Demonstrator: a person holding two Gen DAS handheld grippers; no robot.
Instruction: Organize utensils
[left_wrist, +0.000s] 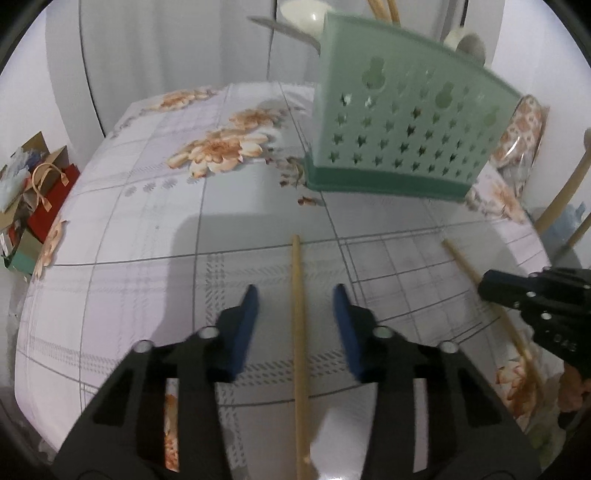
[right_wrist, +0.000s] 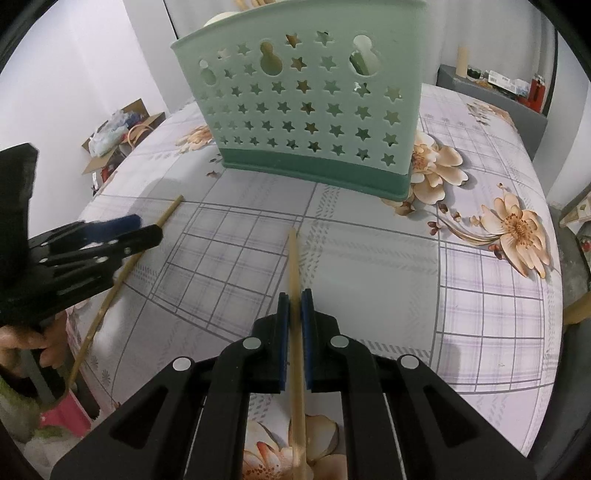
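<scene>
A green star-perforated utensil basket (left_wrist: 402, 125) stands on the floral tablecloth, also seen in the right wrist view (right_wrist: 310, 107); spoons and sticks poke out of its top. My left gripper (left_wrist: 295, 295) is open, its jaws on either side of a wooden chopstick (left_wrist: 298, 332) lying on the table. My right gripper (right_wrist: 294, 299) is shut on a second chopstick (right_wrist: 293, 258), whose tip points toward the basket. In the left wrist view the right gripper (left_wrist: 487, 286) holds that chopstick (left_wrist: 461, 260). The left gripper (right_wrist: 144, 227) and its chopstick (right_wrist: 110, 291) show at the left of the right wrist view.
The table (right_wrist: 480, 295) has a floral checked cloth. Bags and boxes (left_wrist: 33, 184) sit on the floor at the left. A grey shelf with items (right_wrist: 498, 88) stands behind the table. A patterned roll (left_wrist: 524, 129) lies beside the basket.
</scene>
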